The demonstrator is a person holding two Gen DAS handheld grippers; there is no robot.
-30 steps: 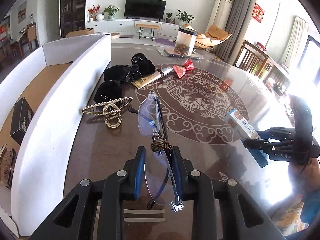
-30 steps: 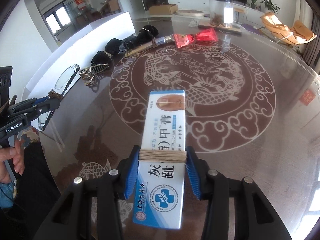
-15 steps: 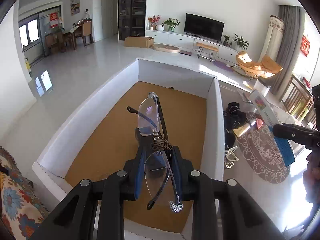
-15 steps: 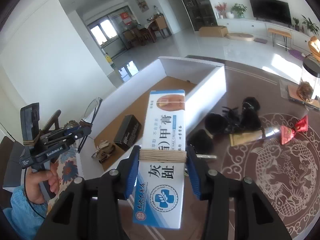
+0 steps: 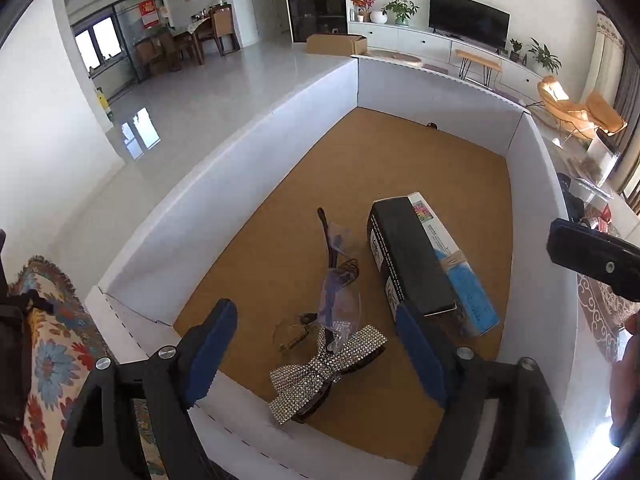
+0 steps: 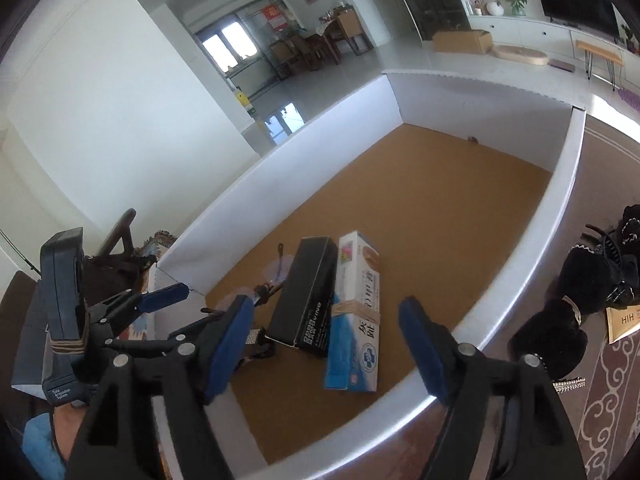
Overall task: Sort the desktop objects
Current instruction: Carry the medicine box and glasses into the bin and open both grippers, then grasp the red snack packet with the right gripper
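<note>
Both grippers hover over a white cardboard box with a brown floor (image 5: 420,168), which also shows in the right wrist view (image 6: 440,184). My left gripper (image 5: 316,340) is open and empty above the rimless glasses (image 5: 336,276), which lie on the box floor beside a rhinestone bow clip (image 5: 320,372). My right gripper (image 6: 324,344) is open and empty above the blue-and-white medicine box (image 6: 356,312). That box lies against a black box (image 6: 306,300); both also show in the left wrist view, the medicine box (image 5: 468,292) and the black box (image 5: 404,256).
Black hair accessories (image 6: 584,280) and a tan packet (image 6: 622,320) lie on the patterned table right of the box wall (image 6: 532,240). The left gripper (image 6: 160,304) shows at the left of the right wrist view. A floral cushion (image 5: 48,352) lies left of the box.
Both grippers have moved over the box and opened. The glasses and the medicine box have been let go and now lie on the box floor.
</note>
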